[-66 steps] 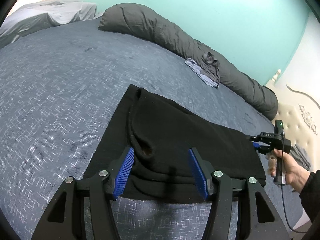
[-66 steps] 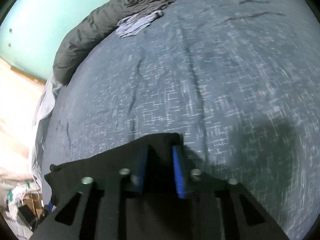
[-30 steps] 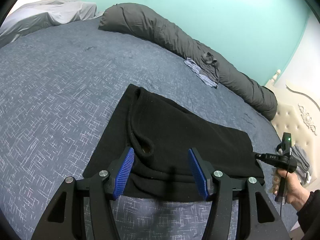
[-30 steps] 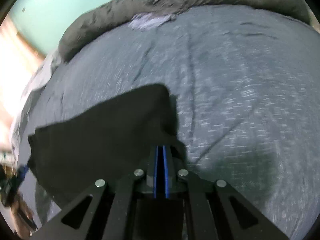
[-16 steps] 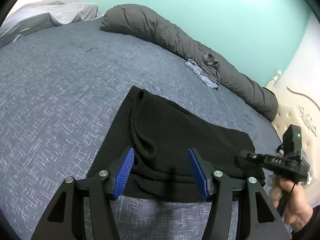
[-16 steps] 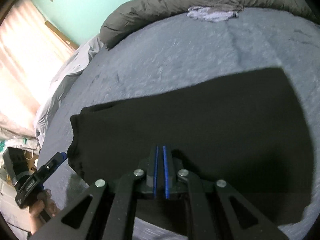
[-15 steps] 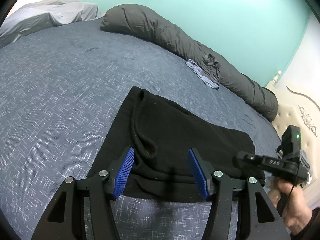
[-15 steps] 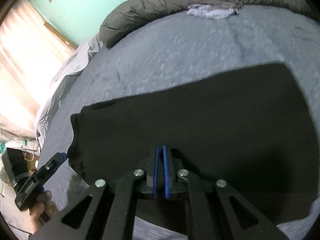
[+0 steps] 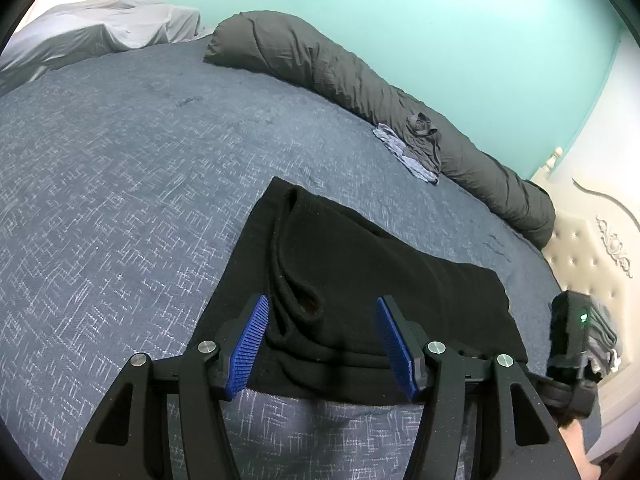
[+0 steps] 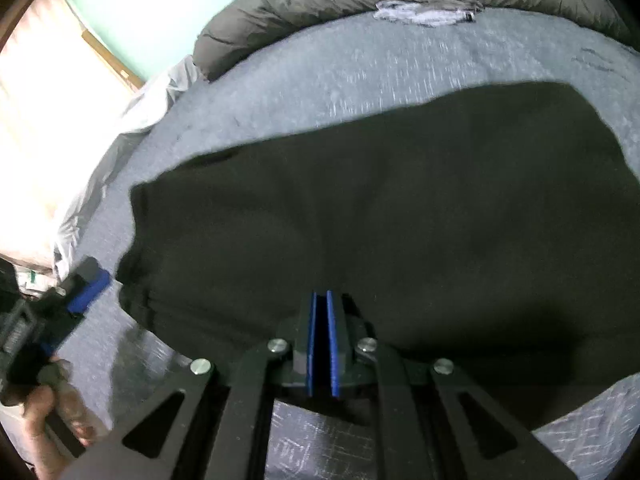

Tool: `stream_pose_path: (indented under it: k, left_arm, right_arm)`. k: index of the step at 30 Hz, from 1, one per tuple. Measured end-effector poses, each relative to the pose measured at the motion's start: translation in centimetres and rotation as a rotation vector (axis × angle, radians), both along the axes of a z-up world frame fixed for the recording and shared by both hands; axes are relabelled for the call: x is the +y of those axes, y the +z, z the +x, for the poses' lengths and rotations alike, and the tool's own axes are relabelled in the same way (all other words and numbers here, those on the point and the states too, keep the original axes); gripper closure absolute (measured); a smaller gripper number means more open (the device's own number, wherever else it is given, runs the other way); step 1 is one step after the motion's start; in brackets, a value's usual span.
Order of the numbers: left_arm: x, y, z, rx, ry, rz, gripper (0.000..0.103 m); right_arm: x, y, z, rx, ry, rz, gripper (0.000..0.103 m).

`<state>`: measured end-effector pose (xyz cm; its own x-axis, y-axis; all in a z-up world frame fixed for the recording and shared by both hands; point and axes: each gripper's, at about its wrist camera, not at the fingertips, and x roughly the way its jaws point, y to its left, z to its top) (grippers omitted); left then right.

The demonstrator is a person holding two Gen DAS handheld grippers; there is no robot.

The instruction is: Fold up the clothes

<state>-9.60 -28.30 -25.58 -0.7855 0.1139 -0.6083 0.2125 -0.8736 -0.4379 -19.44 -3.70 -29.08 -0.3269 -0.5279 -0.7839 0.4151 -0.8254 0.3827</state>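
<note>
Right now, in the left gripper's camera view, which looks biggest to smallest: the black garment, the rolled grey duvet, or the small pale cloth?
1. Black garment, though nearest the camera
2. Rolled grey duvet
3. Small pale cloth

A home bedroom: a wide bed [image 9: 120, 160] with blue cover, rolled grey duvet [image 9: 360, 80], tufted headboard [image 9: 588, 256], teal wall [image 9: 440, 20].

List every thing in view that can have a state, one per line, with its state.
Black garment: lying folded flat on the bed, its near edge doubled over, no claw gripping it.
Left claw: open, empty, over the garment's near edge.
Right claw: shut, empty, over the garment's near edge.
Grey duvet: rolled up along the bed's far edge.
Small grey clothes: crumpled, unfolded, against the duvet.
Blue bedspread: spread out, slightly wrinkled.
</note>
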Motion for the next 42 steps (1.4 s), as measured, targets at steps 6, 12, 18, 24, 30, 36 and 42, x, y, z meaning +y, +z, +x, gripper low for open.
stream_pose_path:
  k: [6,12,18,24,30,36,42]
  left_arm:
    - [-0.2,0.0,-0.1,-0.001,0.002,0.006,0.043]
    - [-0.3,0.0,0.0,0.002,0.004,0.004,0.043]
    - [-0.5,0.0,0.0,0.002,0.004,0.007,0.043]
    - [-0.8,0.0,0.1,0.002,0.009,0.011,0.043]
    - [-0.9,0.0,0.2,0.000,0.007,-0.001,0.043]
    - [-2.0,-0.1,0.8,0.011,0.044,0.050,0.036]
    - [-2.1,-0.4,2.0,-0.015,0.066,0.035,0.035]
  right_arm:
    - [0.2,0.3,1.0,0.035,0.005,0.029,0.098]
    - [-0.7,0.8,-0.4,0.048,-0.003,0.019,0.098]
    - [-1.4,-0.7,0.0,0.038,0.004,0.049,0.099]
    - [-1.6,0.3,0.3,0.047,0.009,0.042,0.099]
    - [-0.7,0.4,0.2,0.016,0.004,-0.021,0.099]
    - [6.9,3.2,1.9,0.087,-0.101,-0.043,0.099]
    - [14.7,2.0,4.2,0.093,-0.225,-0.084,0.099]
